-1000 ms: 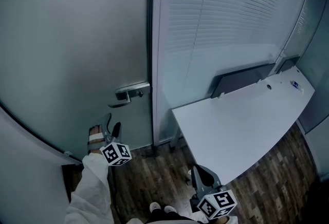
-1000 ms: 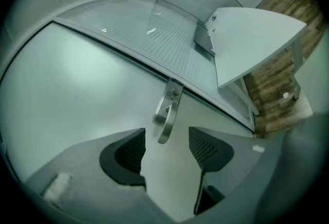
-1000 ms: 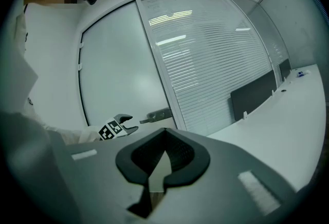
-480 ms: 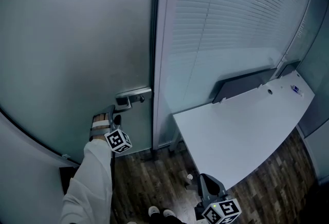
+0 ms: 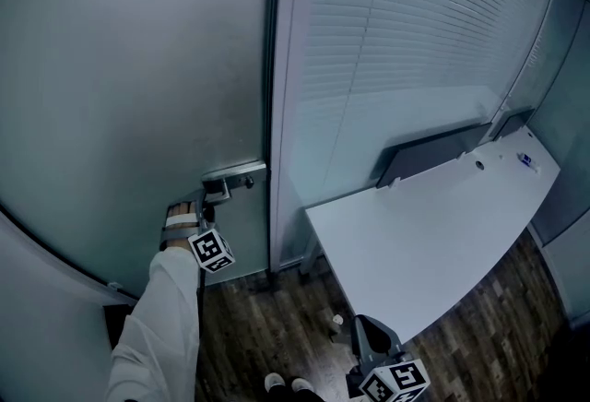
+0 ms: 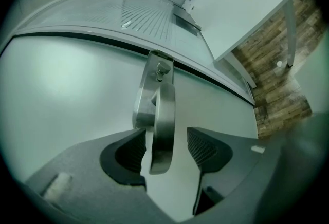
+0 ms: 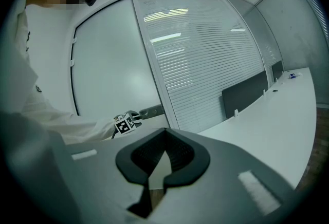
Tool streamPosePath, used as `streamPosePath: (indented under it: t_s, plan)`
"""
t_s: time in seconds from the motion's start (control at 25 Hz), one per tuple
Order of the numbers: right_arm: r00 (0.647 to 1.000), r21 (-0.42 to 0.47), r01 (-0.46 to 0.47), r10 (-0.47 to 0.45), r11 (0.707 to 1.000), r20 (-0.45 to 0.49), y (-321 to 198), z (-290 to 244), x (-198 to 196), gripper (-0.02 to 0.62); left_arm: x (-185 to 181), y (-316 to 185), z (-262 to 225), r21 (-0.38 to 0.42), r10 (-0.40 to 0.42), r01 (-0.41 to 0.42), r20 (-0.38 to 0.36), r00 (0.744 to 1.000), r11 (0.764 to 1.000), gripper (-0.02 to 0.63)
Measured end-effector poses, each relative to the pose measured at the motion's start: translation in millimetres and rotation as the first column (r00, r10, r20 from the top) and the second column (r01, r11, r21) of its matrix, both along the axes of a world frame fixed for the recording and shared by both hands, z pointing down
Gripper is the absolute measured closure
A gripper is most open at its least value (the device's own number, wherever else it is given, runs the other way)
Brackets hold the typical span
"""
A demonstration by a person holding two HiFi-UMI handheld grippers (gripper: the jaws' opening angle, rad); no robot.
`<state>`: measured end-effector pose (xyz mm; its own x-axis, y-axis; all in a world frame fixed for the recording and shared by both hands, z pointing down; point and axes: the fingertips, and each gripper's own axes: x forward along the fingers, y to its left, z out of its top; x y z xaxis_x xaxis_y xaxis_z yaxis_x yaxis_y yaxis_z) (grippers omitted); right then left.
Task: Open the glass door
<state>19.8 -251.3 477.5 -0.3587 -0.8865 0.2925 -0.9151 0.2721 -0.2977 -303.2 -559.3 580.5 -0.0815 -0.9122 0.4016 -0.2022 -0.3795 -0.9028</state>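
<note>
- Closed, by the look of it, at the left of the head view: the tall frosted glass door, with its brushed steel lever handle at centre left, just beside the frame.
- Reaching forward and slightly down with the left claw, rolled on its side so that 1 jaw sits above the level lever and 1 below. Judged a fit pose for pressing it down.
- Has just been narrowing those jaws: apart, lever between the ribbed pads, neither pad pressing.
- Stretched out in a white sleeve, the left arm, wrist near handle height.
- Low at the bottom right of the head view, the right claw: jaws drawn together on nothing, held clear beside the white curved table, probably because 1 claw suffices.
</note>
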Motion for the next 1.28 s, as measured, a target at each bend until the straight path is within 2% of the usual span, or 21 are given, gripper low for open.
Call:
streamPosePath:
  t_s: [0.08,0.16,0.2,0.28,0.52,0.8,1.0,1.28]
  plan:
    - [1.0,-0.001,-0.005,0.005,1.0,-0.002,-1,6,3,0.592,2,-2,5,0.001,0.001,-0.001,0.02,1.0,1.0,0.357]
    - [1.0,0.001,-0.009,0.009,1.0,-0.004,-1,8,5,0.592,2,-4,6,0.017,0.001,-0.001,0.031,1.0,1.0,0.391]
    - [1.0,0.002,-0.01,0.01,1.0,-0.004,-1,8,6,0.592,2,-5,4,0.034,0.0,-0.001,0.036,0.999,0.999,0.418]
    - [1.0,0.003,-0.01,0.01,1.0,-0.001,-2,7,5,0.592,2,-7,-1,0.073,-0.001,-0.002,0.047,0.999,0.997,0.515]
    - [1.0,-0.001,0.002,-0.002,1.0,0.002,-3,9,3,0.592,3,-7,-1,0.084,-0.005,0.0,0.062,0.998,0.996,0.526]
    - [1.0,-0.006,0.015,-0.015,1.0,0.005,-5,11,-1,0.592,4,-10,5,0.056,-0.073,0.077,-0.071,0.995,0.995,0.514]
    - [1.0,-0.015,0.018,-0.018,1.0,0.012,-2,9,-2,0.592,1,-10,-2,0.086,-0.101,0.112,-0.123,0.987,0.99,0.502]
    - [1.0,-0.029,0.024,-0.024,0.999,0.003,1,15,3,0.592,1,-11,6,0.073,-0.144,0.169,-0.269,0.952,0.983,0.492]
